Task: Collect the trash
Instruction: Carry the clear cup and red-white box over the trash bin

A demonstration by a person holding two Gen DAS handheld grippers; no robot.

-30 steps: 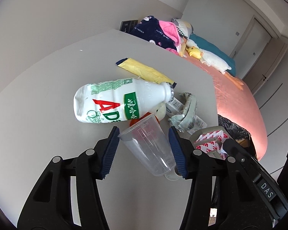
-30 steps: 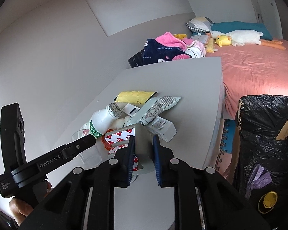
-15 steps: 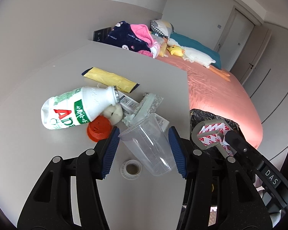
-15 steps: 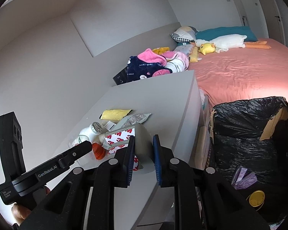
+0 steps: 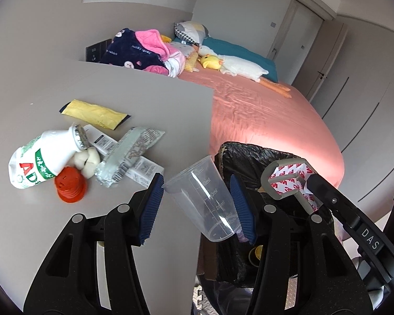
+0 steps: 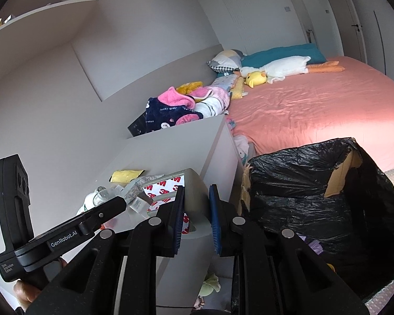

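Note:
My left gripper (image 5: 197, 191) is shut on a clear plastic measuring cup (image 5: 203, 199), held over the desk's right edge beside the black-lined trash bin (image 5: 252, 162). My right gripper (image 6: 196, 199) is shut on a grey corner guard with red-printed backing (image 6: 194, 183), also seen in the left wrist view (image 5: 289, 176) above the bin. The bin (image 6: 315, 197) stands open between desk and bed. On the desk (image 5: 118, 94) lie a white bottle (image 5: 44, 157), an orange cap (image 5: 69, 187), a silver wrapper (image 5: 128, 152) and a yellow packet (image 5: 94, 114).
A small white box (image 5: 141, 168) and a white wad (image 5: 89, 157) lie among the trash. A bed with a pink sheet (image 5: 262, 113), plush toys (image 5: 236, 65) and a pile of clothes (image 5: 144, 50) are behind. A wall runs along the desk's left.
Both grippers have moved right, away from the trash pile, toward the bin. The cup now hangs past the desk edge and the corner guard is over the bin.

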